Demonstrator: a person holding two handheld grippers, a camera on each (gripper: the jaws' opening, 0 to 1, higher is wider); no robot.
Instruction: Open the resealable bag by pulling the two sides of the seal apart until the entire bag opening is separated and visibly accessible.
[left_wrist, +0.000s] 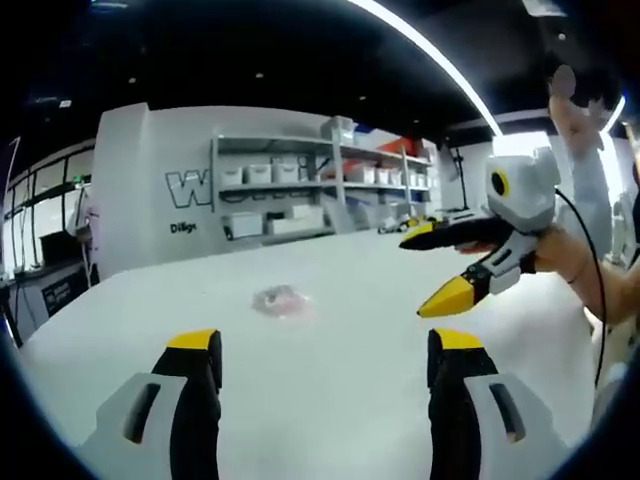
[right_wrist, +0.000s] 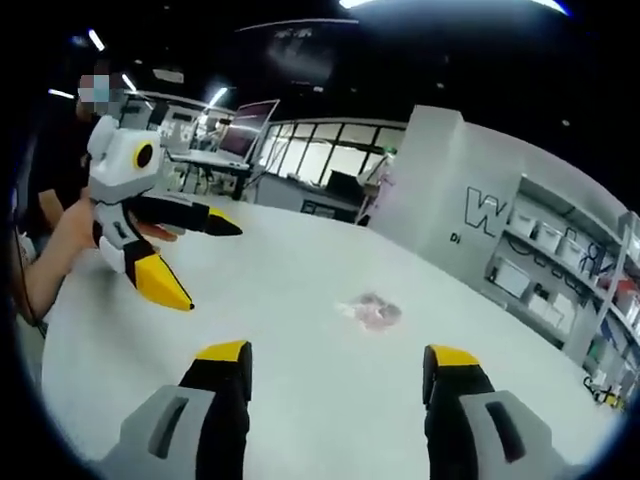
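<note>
Bag (left_wrist: 281, 300) alone mid-counter (left_wrist: 350, 390), open room around; left tongs (left_wrist: 328, 352) and right tongs (right_wrist: 338, 365) both wide, empty

Counter (left_wrist: 330, 380): bare white surface on every side of the bag (left_wrist: 279, 299), free to approach from all sides.
Left gripper (left_wrist: 328, 362): jaws wide apart, raised above the counter short of the bag, nothing between.
Right gripper (right_wrist: 335, 375): jaws spread, bag ahead, path unobstructed.
Shelves (left_wrist: 320, 185): beyond the counter's far edge, well apart.
</note>
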